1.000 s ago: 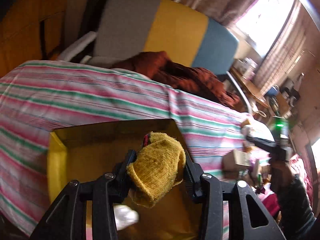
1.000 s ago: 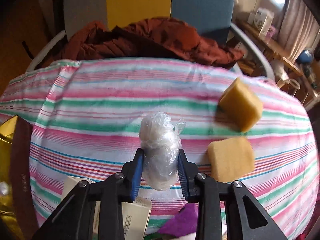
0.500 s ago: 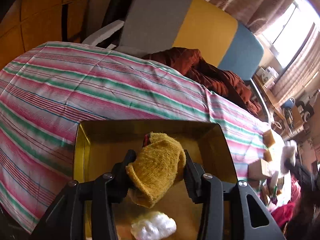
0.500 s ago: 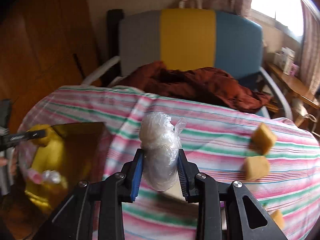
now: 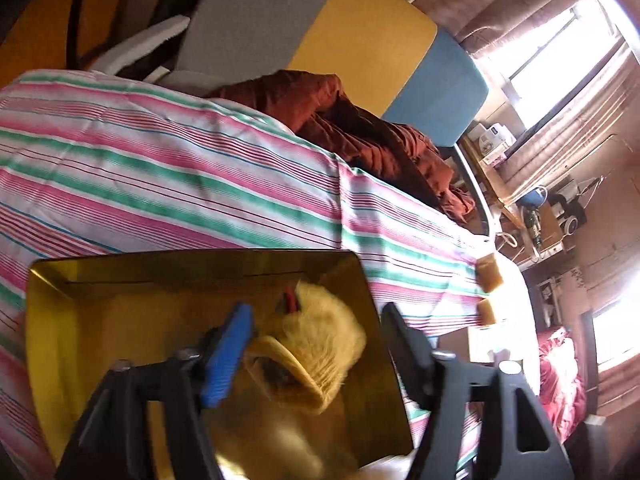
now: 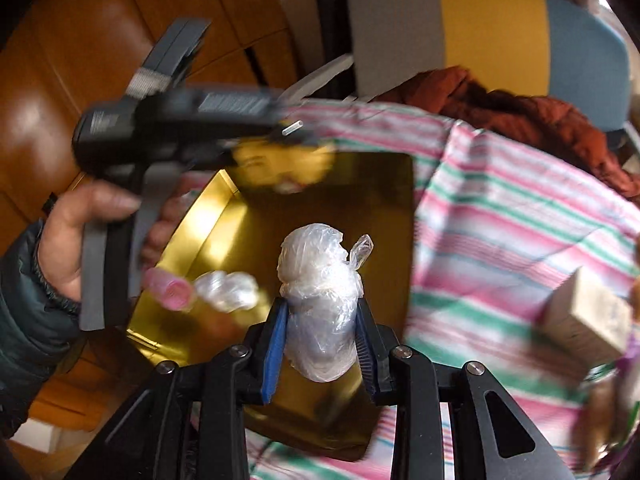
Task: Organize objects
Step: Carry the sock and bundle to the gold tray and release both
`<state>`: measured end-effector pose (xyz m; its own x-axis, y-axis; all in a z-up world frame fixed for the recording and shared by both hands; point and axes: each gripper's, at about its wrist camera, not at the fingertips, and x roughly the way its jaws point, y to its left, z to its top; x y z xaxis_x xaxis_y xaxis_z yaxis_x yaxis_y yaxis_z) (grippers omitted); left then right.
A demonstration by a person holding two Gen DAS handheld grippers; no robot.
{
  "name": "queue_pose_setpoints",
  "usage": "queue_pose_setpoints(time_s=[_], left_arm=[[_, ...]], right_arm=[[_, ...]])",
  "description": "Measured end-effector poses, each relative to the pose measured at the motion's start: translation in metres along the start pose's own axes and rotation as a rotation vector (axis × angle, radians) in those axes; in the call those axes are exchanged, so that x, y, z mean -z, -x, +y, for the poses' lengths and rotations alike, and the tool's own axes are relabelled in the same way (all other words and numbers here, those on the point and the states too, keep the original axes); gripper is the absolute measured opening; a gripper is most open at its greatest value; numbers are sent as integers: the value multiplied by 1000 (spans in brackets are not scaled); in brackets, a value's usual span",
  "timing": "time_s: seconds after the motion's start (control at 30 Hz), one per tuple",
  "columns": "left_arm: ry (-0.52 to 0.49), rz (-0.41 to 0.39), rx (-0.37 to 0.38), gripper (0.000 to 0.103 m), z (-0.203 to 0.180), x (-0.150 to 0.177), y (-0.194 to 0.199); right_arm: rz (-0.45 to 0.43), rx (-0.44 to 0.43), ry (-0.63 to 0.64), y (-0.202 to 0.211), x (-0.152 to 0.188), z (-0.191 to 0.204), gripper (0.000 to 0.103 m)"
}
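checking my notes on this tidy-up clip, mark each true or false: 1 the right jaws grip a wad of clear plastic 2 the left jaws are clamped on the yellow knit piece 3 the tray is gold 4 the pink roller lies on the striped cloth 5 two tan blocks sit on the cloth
1. True: the right gripper is shut on the clear plastic wad.
2. False: the left gripper has its jaws opening, and the yellow knit piece sits loose between them.
3. True: the gold tray.
4. False: the pink roller lies in the tray.
5. True: two tan blocks on the striped cloth.
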<state>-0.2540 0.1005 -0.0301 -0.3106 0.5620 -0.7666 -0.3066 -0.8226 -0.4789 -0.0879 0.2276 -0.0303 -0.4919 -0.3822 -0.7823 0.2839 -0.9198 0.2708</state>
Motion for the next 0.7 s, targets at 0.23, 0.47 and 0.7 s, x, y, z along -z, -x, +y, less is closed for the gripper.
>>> queue_pose_setpoints(time_s=[0.23, 0.47, 0.7], left_arm=[[1, -82, -22, 78, 5, 15, 39], [-13, -192, -146, 79, 24, 62, 94], [27, -240, -216, 79, 45, 128, 121]], right_arm=[[63, -77, 14, -29, 7, 24, 46], [53, 13, 16, -29, 20, 28, 68], [22, 54, -2, -13, 32, 21, 79]])
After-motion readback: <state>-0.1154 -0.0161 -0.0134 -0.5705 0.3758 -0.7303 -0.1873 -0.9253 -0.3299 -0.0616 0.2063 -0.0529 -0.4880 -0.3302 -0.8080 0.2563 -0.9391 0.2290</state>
